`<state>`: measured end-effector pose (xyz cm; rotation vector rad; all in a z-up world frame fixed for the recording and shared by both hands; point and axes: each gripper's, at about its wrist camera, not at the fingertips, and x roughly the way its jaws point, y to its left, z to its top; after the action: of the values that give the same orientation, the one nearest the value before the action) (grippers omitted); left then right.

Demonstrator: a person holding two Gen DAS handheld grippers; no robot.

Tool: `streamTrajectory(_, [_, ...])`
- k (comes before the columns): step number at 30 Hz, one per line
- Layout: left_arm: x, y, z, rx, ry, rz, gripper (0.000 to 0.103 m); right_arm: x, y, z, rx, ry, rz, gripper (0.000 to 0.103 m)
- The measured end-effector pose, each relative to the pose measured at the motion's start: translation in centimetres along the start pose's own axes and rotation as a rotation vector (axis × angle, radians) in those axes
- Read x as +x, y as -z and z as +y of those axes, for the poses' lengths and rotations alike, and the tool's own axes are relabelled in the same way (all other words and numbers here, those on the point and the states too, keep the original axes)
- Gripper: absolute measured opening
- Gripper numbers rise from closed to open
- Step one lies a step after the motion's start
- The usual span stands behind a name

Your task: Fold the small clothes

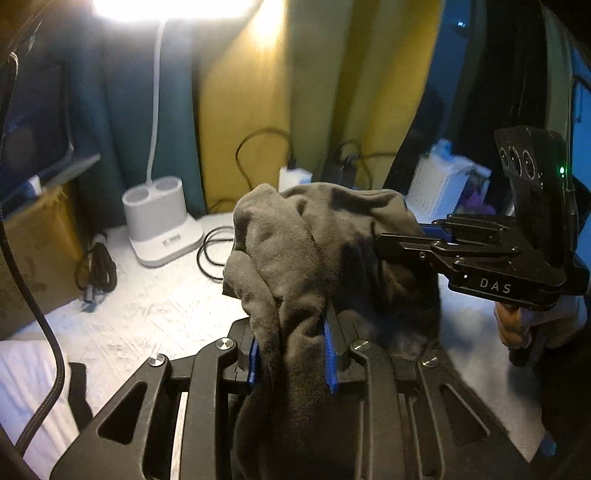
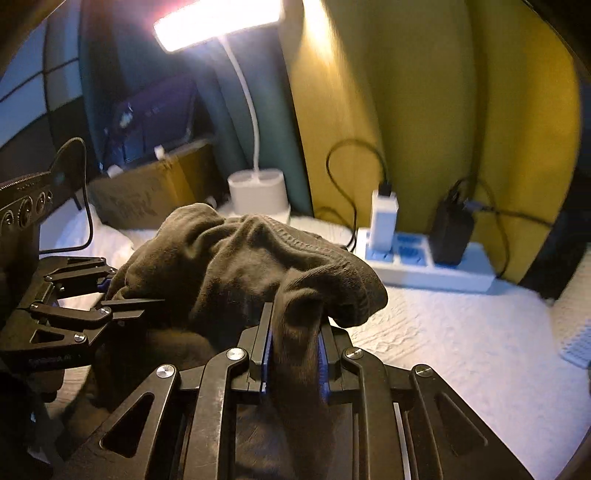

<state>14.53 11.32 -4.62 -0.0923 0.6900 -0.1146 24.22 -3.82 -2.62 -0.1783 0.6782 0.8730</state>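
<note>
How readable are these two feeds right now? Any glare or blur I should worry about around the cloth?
Left wrist view: the desk lamp blows out the top edge, the curtain behind is soft, and the dark cloth stays readable in the left gripper. Right wrist view: the lamp glares at upper left, the power strip is motion-blurred, and fisheye bends the edges; the right gripper looks sharp.

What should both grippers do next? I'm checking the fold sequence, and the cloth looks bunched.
Probably draw the left gripper and right gripper apart to stretch the dark garment: both are clamped on it, and it hangs crumpled between them above the white table.
</note>
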Motion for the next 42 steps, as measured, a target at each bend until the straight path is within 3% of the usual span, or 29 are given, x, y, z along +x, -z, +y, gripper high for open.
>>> streamTrajectory(11, [-7.4,-0.2,-3.2,0.032,0.001,-0.131,0.025,-10.1,0.2,3.8,-0.058,0.034,-0.159,0.017])
streamTrajectory(27, [-20.2,0.8,-5.1,0.074,-0.036,-0.356,0.025,-23.3,-0.1,13.7,-0.222,0.044,-0.408,0.013])
streamTrajectory(34, [-25.0,2.1,-4.6,0.089,-0.096,-0.427,0.025,-26.0,0.5,18.0,-0.284,-0.003,-0.463,0.013])
streamTrajectory(42, [-28.0,5.3,-2.5,0.072,-0.170,-0.416,0.025,-26.7,1.8,23.0,-0.347,-0.071,-0.462,0.013])
